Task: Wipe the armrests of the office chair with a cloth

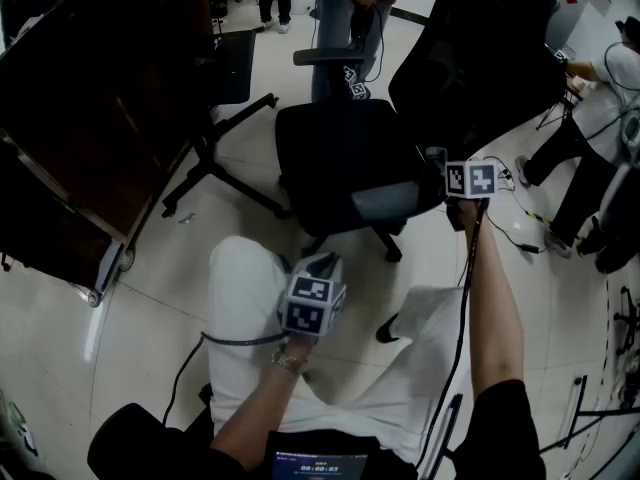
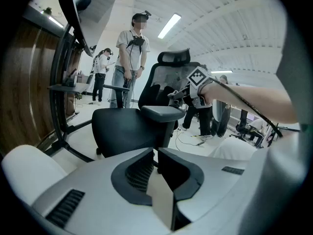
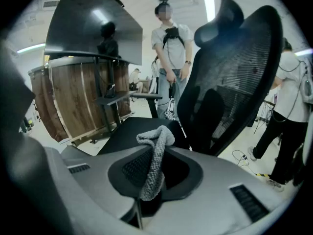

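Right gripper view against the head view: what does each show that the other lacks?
Only the right gripper view shows the grey cloth pinched between the jaws of the right gripper. Only the head view shows the left gripper by the person's knee, and the near grey armrest. Both show the office chair and a standing person behind it.

Wooden panel, standing person
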`<state>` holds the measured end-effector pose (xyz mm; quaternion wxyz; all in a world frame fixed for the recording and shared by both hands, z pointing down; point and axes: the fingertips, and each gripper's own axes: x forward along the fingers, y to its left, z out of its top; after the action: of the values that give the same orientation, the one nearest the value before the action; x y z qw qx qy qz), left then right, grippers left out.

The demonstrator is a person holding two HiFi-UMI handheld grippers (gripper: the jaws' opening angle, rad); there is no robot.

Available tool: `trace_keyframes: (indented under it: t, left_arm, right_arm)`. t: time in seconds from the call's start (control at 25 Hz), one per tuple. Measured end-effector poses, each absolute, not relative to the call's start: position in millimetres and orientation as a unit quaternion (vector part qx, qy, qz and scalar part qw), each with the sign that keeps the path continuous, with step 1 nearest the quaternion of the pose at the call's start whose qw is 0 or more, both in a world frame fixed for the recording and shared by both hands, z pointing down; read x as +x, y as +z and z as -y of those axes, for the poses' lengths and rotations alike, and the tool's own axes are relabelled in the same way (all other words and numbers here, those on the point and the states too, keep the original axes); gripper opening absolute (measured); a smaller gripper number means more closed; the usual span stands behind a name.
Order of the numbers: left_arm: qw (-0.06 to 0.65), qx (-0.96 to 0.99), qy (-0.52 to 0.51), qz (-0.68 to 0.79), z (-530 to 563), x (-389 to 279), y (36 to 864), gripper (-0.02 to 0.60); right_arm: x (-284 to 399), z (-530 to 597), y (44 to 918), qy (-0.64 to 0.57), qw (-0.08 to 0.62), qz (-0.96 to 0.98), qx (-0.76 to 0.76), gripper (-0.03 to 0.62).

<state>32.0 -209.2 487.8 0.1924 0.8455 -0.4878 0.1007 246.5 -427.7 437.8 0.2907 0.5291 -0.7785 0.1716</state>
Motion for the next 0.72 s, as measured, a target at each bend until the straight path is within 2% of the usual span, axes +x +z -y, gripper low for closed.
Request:
trace_keyframes:
  t: [0.28, 0.72]
  left_arm:
    - [0.196, 0.847, 0.096, 0.484, 207.2, 26.1, 487.5, 0.031]
    - [0.200, 0.840, 0.085, 0.497, 215.5, 15.0, 484.9, 0.031]
  right_arm:
    - [181.6, 403.7, 479.5, 0.197, 0.358, 0.779, 0.475, 0.051]
    - [38.2, 308.8, 475.6, 0.157, 0.382, 0.854, 0.317, 0.049]
